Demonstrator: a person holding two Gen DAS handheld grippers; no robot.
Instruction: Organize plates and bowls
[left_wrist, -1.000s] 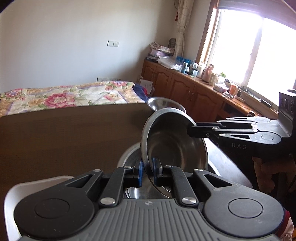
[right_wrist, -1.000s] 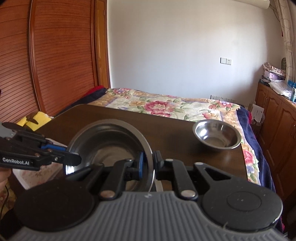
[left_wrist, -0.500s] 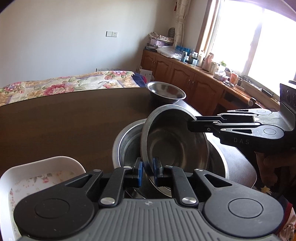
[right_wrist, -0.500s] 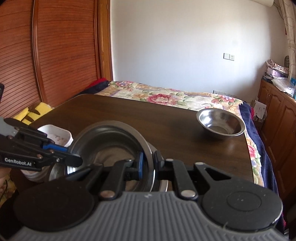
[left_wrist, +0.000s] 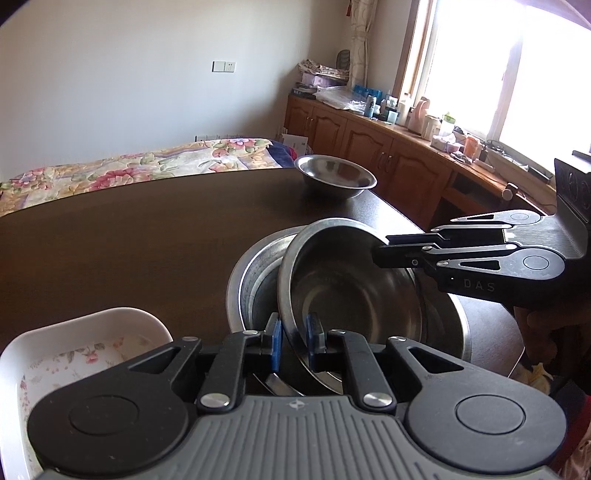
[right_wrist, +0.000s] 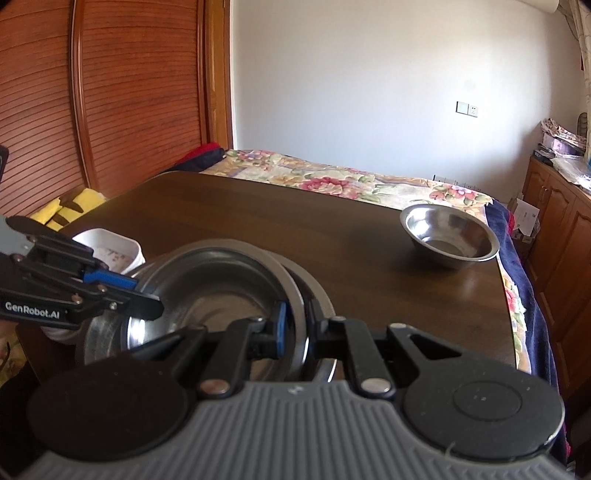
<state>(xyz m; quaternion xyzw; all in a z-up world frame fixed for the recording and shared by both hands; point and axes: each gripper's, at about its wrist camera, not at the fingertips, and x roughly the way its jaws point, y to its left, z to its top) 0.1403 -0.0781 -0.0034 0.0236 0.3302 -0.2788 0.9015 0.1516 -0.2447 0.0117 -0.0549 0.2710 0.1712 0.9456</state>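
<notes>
A steel bowl (left_wrist: 351, 295) is tilted inside a larger steel bowl (left_wrist: 251, 280) at the near edge of the dark wooden table (left_wrist: 129, 240). My left gripper (left_wrist: 294, 341) is shut on its near rim. From the right, my right gripper (left_wrist: 380, 251) grips the opposite rim. The right wrist view shows the same bowl (right_wrist: 207, 295) with my right gripper (right_wrist: 297, 325) shut on its rim, and the left gripper (right_wrist: 147, 295) clamped on the far side. Part of the larger bowl (right_wrist: 314, 291) shows beneath. A smaller steel bowl (left_wrist: 334, 177) stands alone at the far right corner.
A white dish with a floral print (left_wrist: 74, 354) sits left of the nested bowls, close to the table's near edge. A bed with a flowered cover (right_wrist: 332, 181) lies beyond the table. Wooden cabinets (left_wrist: 369, 140) run under the window at right.
Both grippers have come down with the held bowl, which hung above the larger bowl and now sits low inside it. The white dish and far bowl have come further into view.
</notes>
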